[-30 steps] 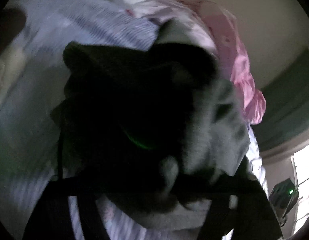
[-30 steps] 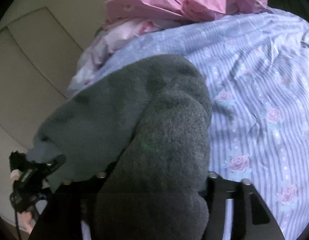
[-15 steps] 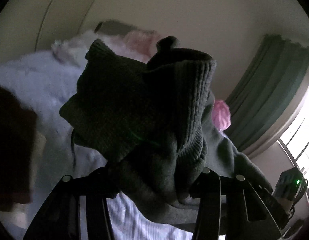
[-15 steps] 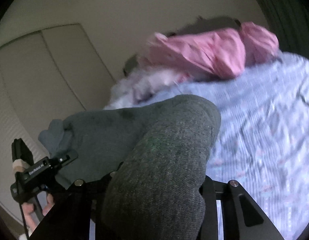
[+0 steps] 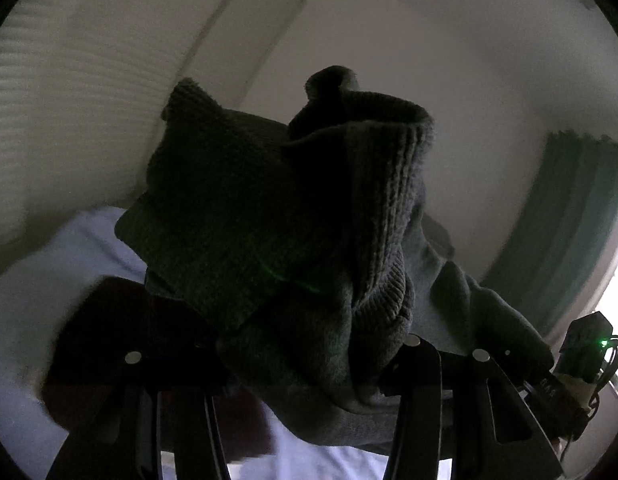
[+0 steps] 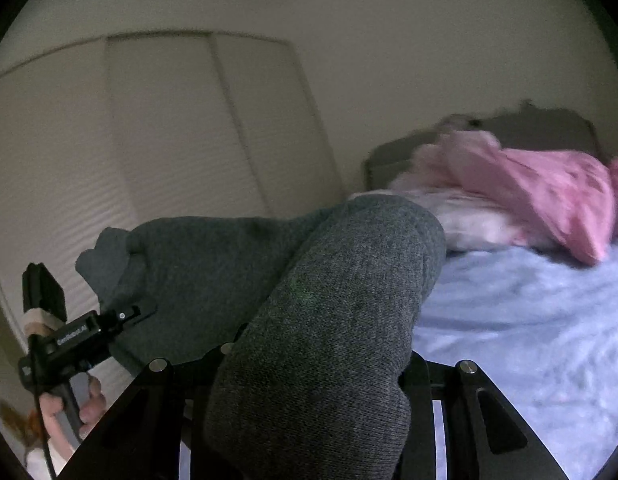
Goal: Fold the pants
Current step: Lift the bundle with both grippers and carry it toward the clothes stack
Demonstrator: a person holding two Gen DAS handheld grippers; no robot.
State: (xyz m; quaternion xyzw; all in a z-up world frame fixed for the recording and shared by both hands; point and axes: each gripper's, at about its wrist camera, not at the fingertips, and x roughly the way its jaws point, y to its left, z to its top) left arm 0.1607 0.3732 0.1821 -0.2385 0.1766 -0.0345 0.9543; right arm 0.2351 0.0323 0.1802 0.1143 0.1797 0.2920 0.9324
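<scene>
Dark grey knit pants [image 5: 269, 200] hang bunched in the air between both grippers. In the left wrist view my left gripper [image 5: 309, 352] is shut on a thick wad with a ribbed band on top. In the right wrist view my right gripper [image 6: 317, 360] is shut on another fold of the pants [image 6: 341, 280], which stretch left to the left gripper [image 6: 81, 336], held by a hand [image 6: 69, 412]. The fabric hides the pads of both grippers.
A bed with a light blue sheet [image 6: 529, 320] lies below, with pink bedding [image 6: 549, 188] heaped at its far end. Pale wardrobe doors [image 6: 169, 140] stand behind. A green curtain [image 5: 569, 220] hangs at the right. A dark blurred shape [image 5: 121, 340] sits low left.
Both grippers have risen from the bed with the pants and tilted up toward level. The wall and wardrobe now fill the views where the sheet did.
</scene>
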